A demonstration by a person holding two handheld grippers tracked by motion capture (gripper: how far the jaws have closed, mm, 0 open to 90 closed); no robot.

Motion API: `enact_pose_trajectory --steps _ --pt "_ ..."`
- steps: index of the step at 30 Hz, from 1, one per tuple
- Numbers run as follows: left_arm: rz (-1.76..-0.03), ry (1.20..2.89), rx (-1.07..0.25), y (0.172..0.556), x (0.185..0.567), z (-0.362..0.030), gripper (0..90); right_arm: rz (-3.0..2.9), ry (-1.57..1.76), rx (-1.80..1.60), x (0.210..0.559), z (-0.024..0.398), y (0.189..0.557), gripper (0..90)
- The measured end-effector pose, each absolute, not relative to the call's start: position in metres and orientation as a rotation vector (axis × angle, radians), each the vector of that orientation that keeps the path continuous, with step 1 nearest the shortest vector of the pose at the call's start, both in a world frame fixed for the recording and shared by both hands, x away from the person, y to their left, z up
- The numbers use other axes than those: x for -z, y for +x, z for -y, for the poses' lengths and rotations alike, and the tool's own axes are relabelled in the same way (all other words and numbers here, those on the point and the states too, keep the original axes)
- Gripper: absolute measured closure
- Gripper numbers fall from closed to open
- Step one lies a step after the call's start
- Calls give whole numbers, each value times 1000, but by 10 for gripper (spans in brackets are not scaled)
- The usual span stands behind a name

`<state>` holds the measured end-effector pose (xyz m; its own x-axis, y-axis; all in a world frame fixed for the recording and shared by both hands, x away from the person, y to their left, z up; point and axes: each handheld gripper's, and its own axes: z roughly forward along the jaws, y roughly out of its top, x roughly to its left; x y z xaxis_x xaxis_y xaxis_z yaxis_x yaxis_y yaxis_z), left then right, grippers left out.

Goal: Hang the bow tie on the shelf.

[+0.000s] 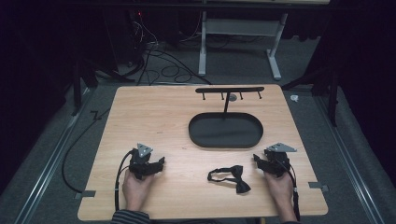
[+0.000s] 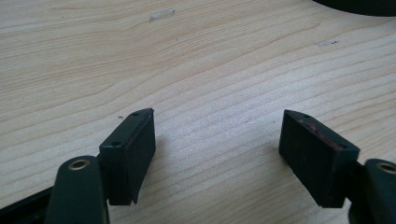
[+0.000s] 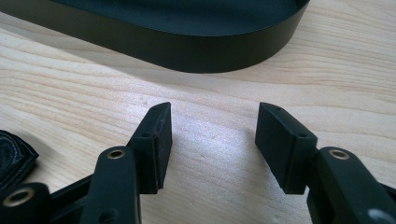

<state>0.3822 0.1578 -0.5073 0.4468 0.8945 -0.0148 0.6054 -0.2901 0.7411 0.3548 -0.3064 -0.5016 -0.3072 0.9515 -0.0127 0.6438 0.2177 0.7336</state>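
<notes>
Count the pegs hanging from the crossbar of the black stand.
4. They hang in a row under the crossbar: one at its left end, one left of the post, one right of the post, one near its right end. A grey object by the post may hide another.

A light wooden table (image 1: 154, 112) with rounded corners is seen from above, its grain running across the top. A black oval tray (image 1: 196, 135) is set toward the far edge, right of centre, with a black hook rack (image 1: 229, 89) raised on a thin post at its far side. A black bow tie (image 1: 229, 178) with its strap looped to the left is laid near the near edge, right of centre, apart from the tray. Small strips of grey tape (image 1: 88, 193) are stuck at the near left and near right edges.
</notes>
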Motion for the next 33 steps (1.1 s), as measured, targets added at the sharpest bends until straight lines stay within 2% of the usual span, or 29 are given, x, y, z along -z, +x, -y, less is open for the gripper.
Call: enact_pose_trajectory --steps 18,27,33 --pt "-1253 2010 -538 382 507 -158 277 -2032 1477 -882 502 306 355 449" --pt "-1252 2010 -536 382 507 -158 276 -2060 1453 -879 502 305 356 400" --pt "-1251 2010 -536 382 507 -158 275 -2058 1457 -873 501 304 357 417"
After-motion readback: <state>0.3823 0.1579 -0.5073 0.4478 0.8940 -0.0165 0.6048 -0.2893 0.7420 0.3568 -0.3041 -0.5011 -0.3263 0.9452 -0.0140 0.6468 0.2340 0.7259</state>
